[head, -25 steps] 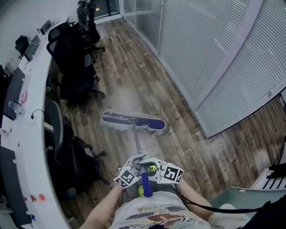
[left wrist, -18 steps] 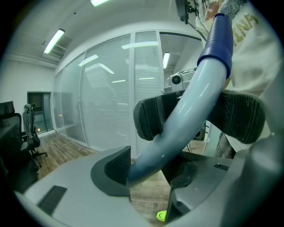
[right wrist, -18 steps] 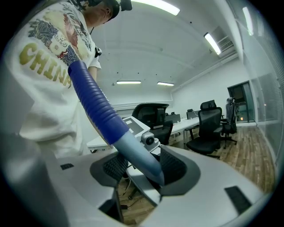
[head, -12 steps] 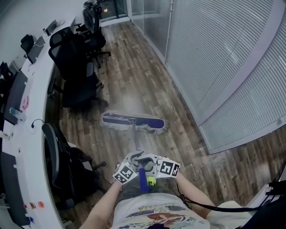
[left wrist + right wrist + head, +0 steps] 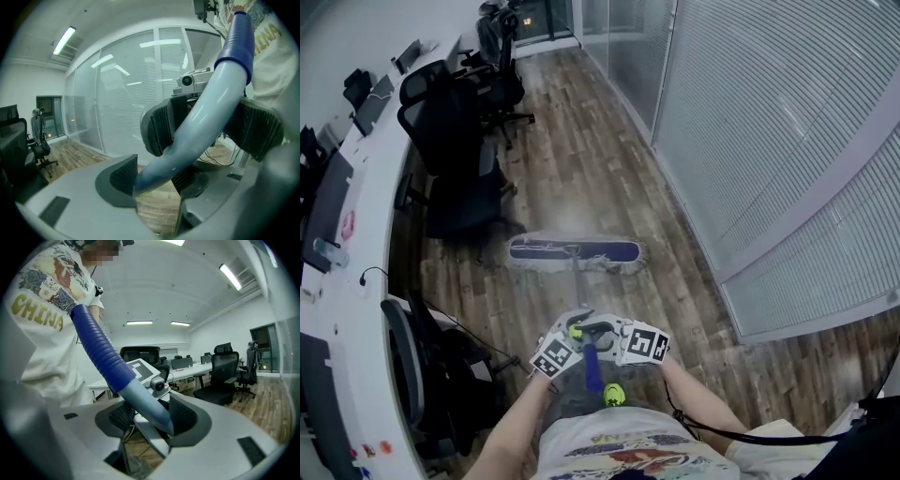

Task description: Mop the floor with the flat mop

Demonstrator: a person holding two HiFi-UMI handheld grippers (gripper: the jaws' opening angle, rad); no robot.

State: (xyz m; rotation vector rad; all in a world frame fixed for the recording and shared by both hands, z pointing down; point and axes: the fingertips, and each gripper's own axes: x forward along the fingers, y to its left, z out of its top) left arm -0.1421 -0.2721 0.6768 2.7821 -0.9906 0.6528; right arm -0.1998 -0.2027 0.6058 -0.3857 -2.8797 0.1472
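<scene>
Left claw (image 5: 575,331): holds the mop handle (image 5: 578,291) between its pads; its jaws have just been opening a little.
Right claw (image 5: 606,330): clamped on the same handle, slightly higher up.
Mop head (image 5: 574,251): flat on the wood floor (image 5: 581,159), between the office chairs (image 5: 455,141) and the glass wall (image 5: 769,122).
Doing it well: tighten the left grip, keep the head flat and steer clear of the chair bases by the counter (image 5: 356,272).
</scene>
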